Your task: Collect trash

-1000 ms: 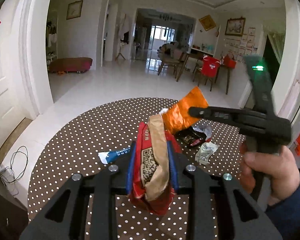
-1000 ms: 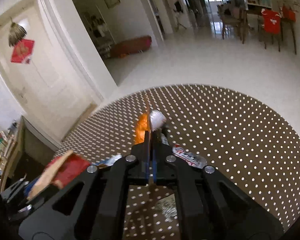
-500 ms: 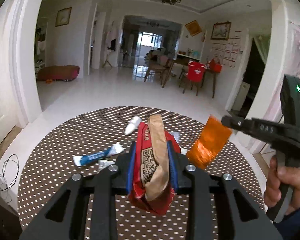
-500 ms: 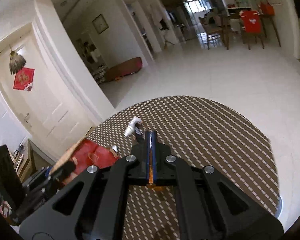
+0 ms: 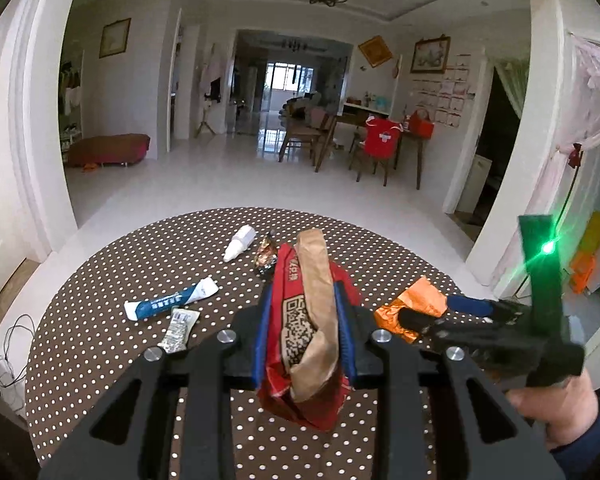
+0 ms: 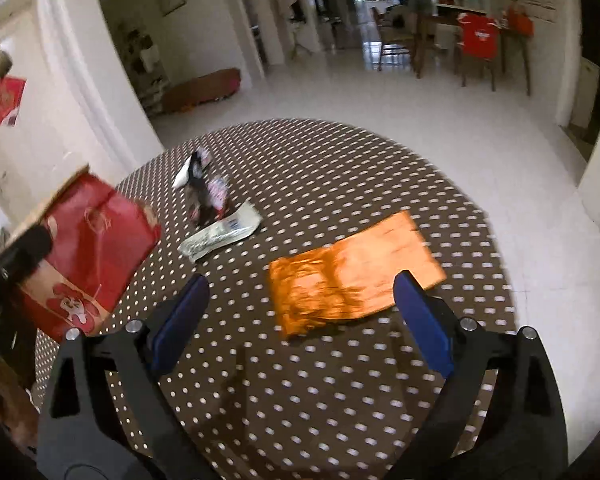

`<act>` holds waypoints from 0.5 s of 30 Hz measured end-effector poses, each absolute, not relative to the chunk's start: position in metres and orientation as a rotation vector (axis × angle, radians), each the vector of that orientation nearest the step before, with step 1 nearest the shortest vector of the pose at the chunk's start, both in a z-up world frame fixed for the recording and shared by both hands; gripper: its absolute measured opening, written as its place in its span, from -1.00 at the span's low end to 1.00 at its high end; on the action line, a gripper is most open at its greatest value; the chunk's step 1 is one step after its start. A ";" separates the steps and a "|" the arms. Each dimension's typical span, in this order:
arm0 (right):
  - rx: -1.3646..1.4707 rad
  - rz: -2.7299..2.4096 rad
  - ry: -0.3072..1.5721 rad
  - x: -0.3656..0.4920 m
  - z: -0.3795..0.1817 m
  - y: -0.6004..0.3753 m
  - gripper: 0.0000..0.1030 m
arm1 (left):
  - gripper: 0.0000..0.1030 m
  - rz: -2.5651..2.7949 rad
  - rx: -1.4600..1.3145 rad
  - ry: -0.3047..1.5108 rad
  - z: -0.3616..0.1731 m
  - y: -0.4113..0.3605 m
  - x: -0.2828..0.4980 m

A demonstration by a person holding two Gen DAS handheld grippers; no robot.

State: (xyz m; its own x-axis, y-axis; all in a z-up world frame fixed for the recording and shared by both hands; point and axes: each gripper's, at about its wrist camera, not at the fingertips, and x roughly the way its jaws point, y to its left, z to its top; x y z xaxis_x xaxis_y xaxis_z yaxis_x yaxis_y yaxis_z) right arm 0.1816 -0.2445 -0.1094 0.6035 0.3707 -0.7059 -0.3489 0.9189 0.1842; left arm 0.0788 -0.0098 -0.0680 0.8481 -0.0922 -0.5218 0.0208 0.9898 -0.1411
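The left gripper (image 5: 306,328) clamps a red paper bag (image 5: 304,344) between its blue pads, held up off the polka-dot round table (image 5: 100,360). The right gripper (image 6: 300,316) has just been opening and its jaws stand wide, nothing pressed between them; the orange wrapper (image 6: 352,272) lies flat on the cloth just beyond its tips. In the left view, at 10 o'clock of the bag lie a blue-and-white tube (image 5: 168,300), a small sachet (image 5: 178,328), a white dropper bottle (image 5: 240,242) and a dark crumpled wrapper (image 5: 266,258)
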 end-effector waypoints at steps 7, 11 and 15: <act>-0.126 0.351 0.881 0.188 -0.129 -0.228 -0.36 | -0.46 -0.047 -0.140 0.559 -0.067 0.003 0.079; -0.016 0.387 0.858 0.176 -0.119 -0.256 -0.38 | -0.46 -0.057 -0.141 0.560 -0.067 0.001 0.080; 0.097 0.418 0.789 0.161 -0.098 -0.286 -0.38 | -0.46 -0.090 -0.130 0.551 -0.062 -0.011 0.081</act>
